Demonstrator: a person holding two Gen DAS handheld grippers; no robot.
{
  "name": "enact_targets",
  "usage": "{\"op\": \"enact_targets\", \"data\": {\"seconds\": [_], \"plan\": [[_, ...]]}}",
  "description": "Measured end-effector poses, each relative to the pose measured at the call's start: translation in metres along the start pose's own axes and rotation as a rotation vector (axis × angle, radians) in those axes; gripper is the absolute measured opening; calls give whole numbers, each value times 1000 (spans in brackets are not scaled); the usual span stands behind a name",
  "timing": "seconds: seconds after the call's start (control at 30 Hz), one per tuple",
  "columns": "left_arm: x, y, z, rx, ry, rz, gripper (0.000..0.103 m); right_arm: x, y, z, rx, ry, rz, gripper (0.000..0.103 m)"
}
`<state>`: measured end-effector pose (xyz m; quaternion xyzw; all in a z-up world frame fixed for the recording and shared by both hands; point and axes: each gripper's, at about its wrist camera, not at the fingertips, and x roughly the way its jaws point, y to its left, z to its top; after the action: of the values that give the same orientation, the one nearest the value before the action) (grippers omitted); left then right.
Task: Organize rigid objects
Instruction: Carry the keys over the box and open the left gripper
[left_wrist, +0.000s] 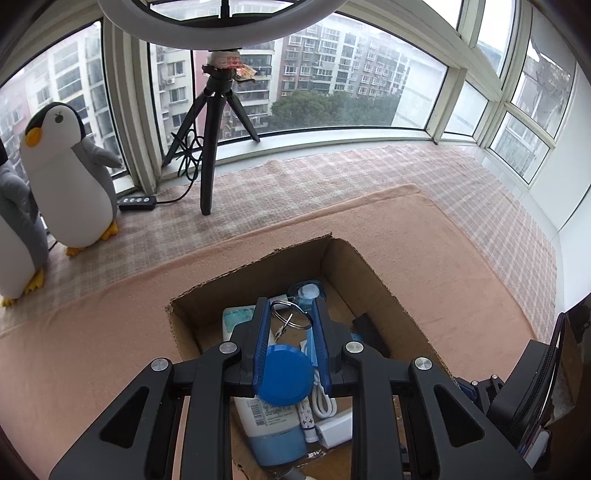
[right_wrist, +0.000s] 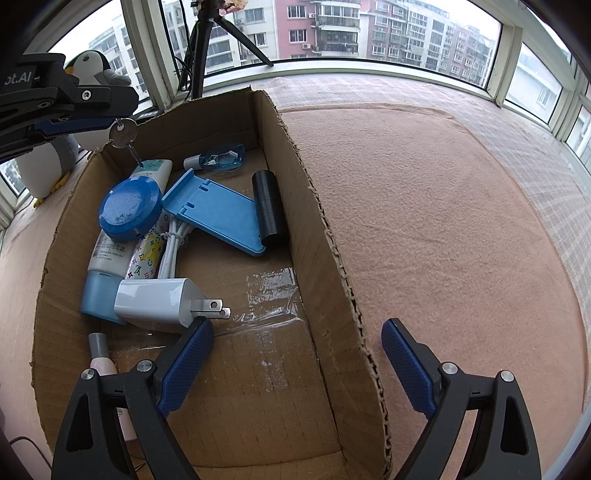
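My left gripper (left_wrist: 290, 306) hangs over an open cardboard box (left_wrist: 258, 258), shut on a metal key ring (left_wrist: 291, 314). Its key (right_wrist: 123, 134) dangles above the box's far left corner. Inside the box (right_wrist: 332, 258) lie a round blue tin (right_wrist: 131, 208), a white lotion tube (right_wrist: 110, 254), a white charger plug (right_wrist: 162, 301), a blue phone stand (right_wrist: 218, 218), a black cylinder (right_wrist: 269, 206) and a small blue bottle (right_wrist: 221, 157). My right gripper (right_wrist: 295, 350) is open and straddles the box's near right wall, with one finger inside and one outside.
The box rests on a pink blanket (right_wrist: 443, 221) over a plaid cloth (left_wrist: 332, 177). Two plush penguins (left_wrist: 70, 177) stand at the far left by the window. A black tripod (left_wrist: 207, 147) with a ring light and its cable stands behind the box.
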<state>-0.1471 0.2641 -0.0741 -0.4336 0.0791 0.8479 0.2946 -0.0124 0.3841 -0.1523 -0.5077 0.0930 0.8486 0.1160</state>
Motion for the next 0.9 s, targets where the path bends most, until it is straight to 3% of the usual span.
{"op": "enact_targets", "data": {"seconds": [0.6, 0.67, 0.73, 0.77, 0.9], "plan": [[2, -4, 3, 7, 19, -8, 22, 0, 0, 0, 0, 0, 0, 90], [2, -4, 3, 9, 21, -10, 31, 0, 1, 0, 0, 0, 0, 90], [2, -5, 4, 10, 24, -14, 63, 0, 1, 0, 0, 0, 0, 90], [2, -5, 4, 8, 20, -13, 68, 0, 1, 1, 0, 0, 1, 90], [1, -5, 3, 4, 14, -5, 69, 2, 2, 2, 0, 1, 0, 90]]}}
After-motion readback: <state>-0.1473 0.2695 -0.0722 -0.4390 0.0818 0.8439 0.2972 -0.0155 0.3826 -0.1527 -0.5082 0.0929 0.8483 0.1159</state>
